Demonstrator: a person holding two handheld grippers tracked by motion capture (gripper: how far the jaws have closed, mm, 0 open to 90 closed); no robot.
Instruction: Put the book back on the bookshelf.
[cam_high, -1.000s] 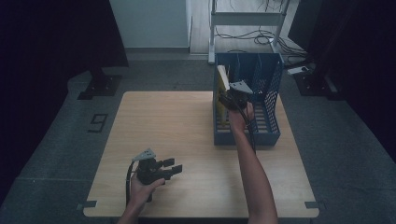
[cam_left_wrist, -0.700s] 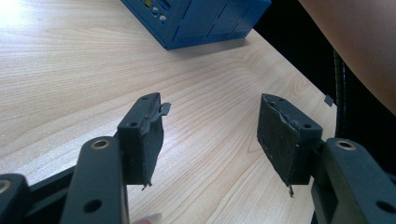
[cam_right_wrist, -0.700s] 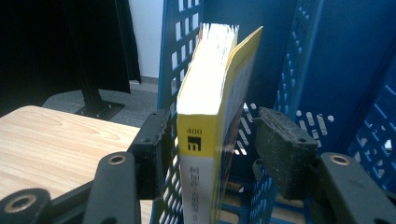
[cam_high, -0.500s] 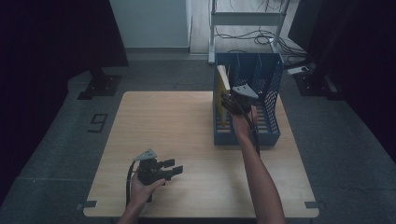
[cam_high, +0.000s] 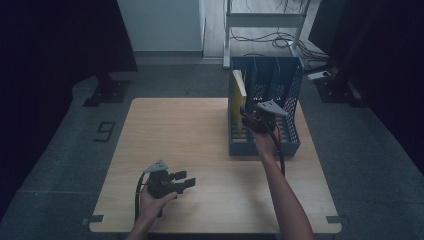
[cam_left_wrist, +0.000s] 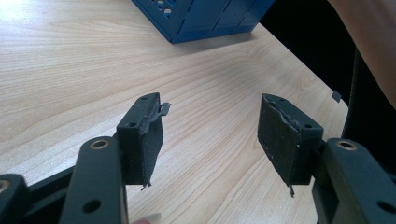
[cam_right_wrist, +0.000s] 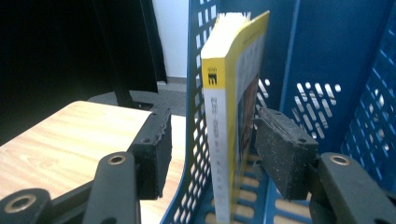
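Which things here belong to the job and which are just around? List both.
In the job: yellow book, blue file rack, right gripper.
Just around: left gripper, wooden table, metal shelf frame, floor cables.

The right gripper (cam_high: 248, 121) has drawn back from the blue file rack (cam_high: 292, 141) toward the person, along with the hand behind it. The yellow book (cam_high: 238, 97), earlier tilted at the gripper, now stands upright in the rack's left compartment, between the parted jaws, which straddle the rack's wall.
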